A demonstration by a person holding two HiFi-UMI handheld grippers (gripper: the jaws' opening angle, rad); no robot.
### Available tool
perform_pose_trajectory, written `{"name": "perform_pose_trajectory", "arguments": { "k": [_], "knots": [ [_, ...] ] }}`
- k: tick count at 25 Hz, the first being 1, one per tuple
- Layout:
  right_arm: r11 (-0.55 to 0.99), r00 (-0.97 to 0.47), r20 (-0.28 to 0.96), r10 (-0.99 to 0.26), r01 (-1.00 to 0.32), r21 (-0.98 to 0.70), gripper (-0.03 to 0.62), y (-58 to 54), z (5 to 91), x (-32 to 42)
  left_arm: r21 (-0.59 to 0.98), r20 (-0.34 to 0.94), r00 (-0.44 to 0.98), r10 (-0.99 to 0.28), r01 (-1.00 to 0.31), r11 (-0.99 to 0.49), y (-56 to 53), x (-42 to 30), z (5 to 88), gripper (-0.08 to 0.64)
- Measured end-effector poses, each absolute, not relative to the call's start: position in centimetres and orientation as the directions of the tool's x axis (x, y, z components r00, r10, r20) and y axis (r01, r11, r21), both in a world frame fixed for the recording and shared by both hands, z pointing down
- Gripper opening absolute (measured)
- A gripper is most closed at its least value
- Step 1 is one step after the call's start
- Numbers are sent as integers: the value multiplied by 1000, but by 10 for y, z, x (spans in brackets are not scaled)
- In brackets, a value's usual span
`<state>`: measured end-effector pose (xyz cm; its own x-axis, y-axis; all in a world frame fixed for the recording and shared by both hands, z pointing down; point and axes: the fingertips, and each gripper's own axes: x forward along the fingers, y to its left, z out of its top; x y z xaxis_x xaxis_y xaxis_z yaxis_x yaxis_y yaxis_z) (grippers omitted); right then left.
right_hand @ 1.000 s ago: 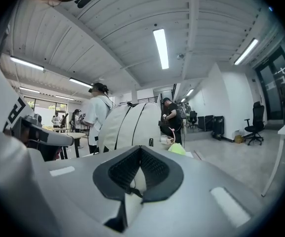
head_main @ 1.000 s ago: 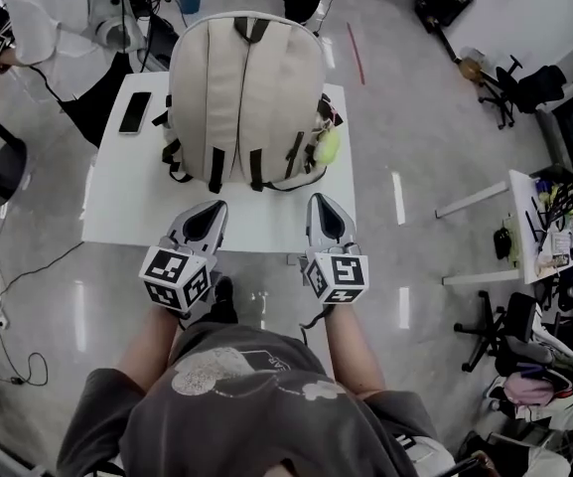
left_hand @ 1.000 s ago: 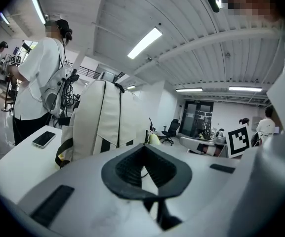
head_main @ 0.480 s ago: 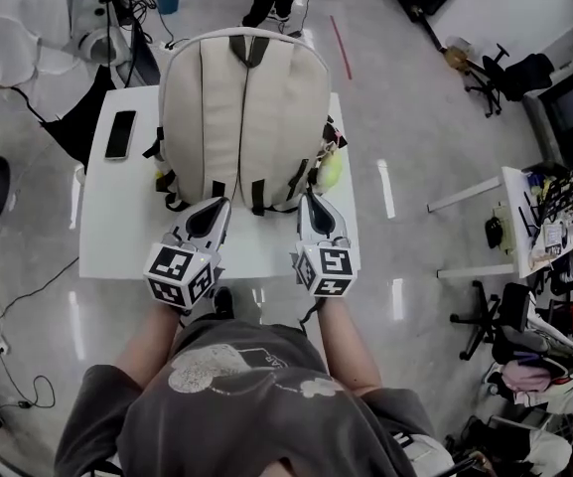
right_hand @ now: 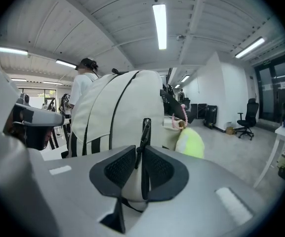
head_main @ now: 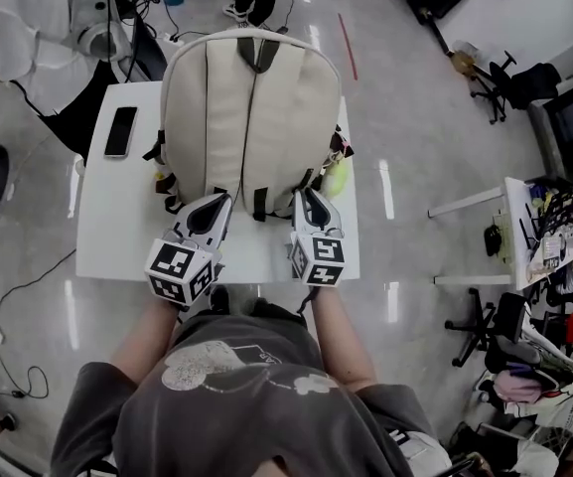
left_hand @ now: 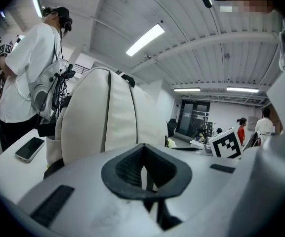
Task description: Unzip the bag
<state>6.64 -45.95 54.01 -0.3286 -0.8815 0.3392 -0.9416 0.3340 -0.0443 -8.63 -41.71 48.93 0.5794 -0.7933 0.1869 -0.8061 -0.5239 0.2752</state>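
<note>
Cream backpack (head_main: 251,117), black-strapped, standing upright on white table (head_main: 117,227), yellow-green charm (head_main: 337,177) on its right

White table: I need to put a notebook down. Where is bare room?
Widest bare patch of the white table: its near left corner, bordered by the black phone behind and the cream fabric backpack on the right. The right side is crowded: the backpack and its yellow-green plush charm leave only a thin strip.
</note>
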Motion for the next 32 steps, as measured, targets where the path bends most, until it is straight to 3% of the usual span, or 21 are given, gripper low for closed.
{"name": "perform_pose_trajectory", "arguments": {
  "k": [17, 32],
  "knots": [
    [451, -426, 378, -822, -892, -25, 37, -464, 558, 71, 230, 250, 496, -832, -865, -447, -414, -67, 495, 6],
    [451, -445, 568, -692, -881, -142, 37, -437, 647, 77, 212, 344, 510, -789, -860, -464, -409, -36, 536, 6]
  ]
}}
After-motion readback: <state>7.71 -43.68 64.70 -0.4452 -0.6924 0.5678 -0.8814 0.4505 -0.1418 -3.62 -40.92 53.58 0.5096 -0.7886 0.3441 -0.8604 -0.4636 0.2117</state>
